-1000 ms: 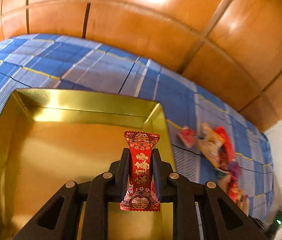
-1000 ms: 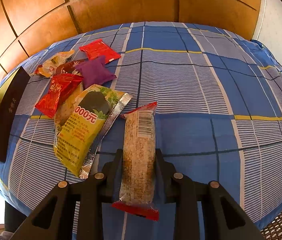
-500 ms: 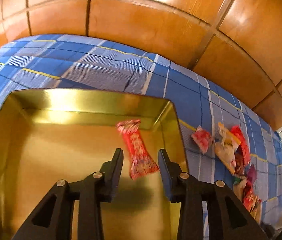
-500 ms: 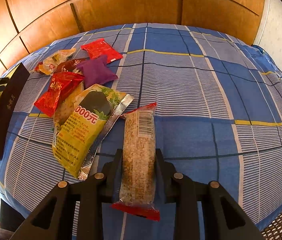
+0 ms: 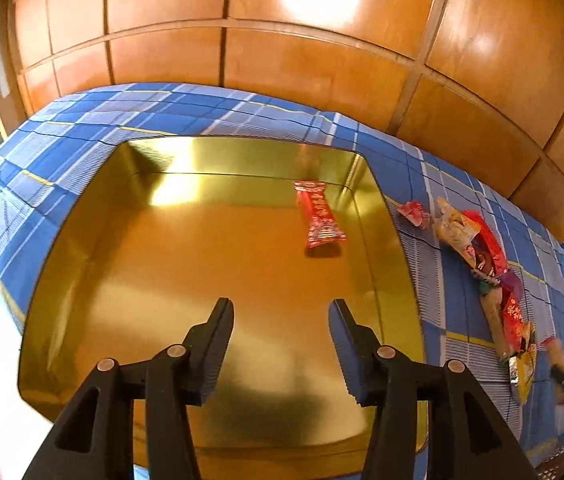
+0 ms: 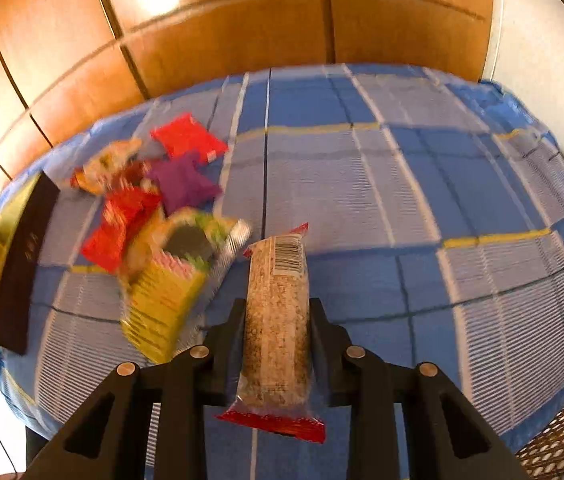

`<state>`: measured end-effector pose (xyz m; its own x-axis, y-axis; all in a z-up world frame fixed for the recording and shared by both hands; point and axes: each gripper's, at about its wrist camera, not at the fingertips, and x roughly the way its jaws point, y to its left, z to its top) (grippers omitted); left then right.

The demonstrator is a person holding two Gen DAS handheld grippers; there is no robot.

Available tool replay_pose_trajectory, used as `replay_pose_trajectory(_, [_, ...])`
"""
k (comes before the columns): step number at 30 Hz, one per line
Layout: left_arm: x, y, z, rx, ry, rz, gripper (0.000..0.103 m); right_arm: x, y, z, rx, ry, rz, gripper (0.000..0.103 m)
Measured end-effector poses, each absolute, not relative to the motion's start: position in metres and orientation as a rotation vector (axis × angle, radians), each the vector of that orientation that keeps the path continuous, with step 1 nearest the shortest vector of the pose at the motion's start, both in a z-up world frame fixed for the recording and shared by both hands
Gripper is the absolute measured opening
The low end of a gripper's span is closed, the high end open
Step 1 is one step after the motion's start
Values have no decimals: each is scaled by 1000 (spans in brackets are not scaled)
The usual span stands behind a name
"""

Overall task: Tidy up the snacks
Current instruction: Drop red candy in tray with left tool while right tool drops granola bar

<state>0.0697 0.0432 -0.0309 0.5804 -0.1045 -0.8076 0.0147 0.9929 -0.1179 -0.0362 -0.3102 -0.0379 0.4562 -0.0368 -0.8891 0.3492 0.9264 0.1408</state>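
So the left gripper (image 5: 279, 312) has just been opening its jaws and there's nothing between them now; the little red printed candy wrapper (image 5: 319, 215) is lying on the floor of the shiny gold rectangular tin tray (image 5: 65, 248), up near the far right corner. Drop-off on that side looks done, so I'd just lift clear and head for the loose pile of mixed snack packets (image 5: 478, 256) sitting on the blue plaid cloth (image 5: 81, 128) just right of the tray. The right gripper (image 6: 277, 316) is clamped snugly around a long clear-wrapped grain bar with red crimped ends (image 6: 277, 320), gripped mid-length and, as far as I can tell, lifted off the cloth. Tip for this bit: carry it high enough to clear the tray's raised rim, get fully over the gold floor before letting go, and aim for a bare patch beside the candy, not on top of it.
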Motion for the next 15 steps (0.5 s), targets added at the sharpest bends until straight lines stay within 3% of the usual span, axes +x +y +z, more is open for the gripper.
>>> replay_pose_trajectory(6, [58,54,-26,-110,921,-39,51,-14,-275,-4,339,1034,-74,29])
replay_pose_trajectory(15, [49,67,-23,-134,909,-20,54,44,-149,9,283,1086,320,29])
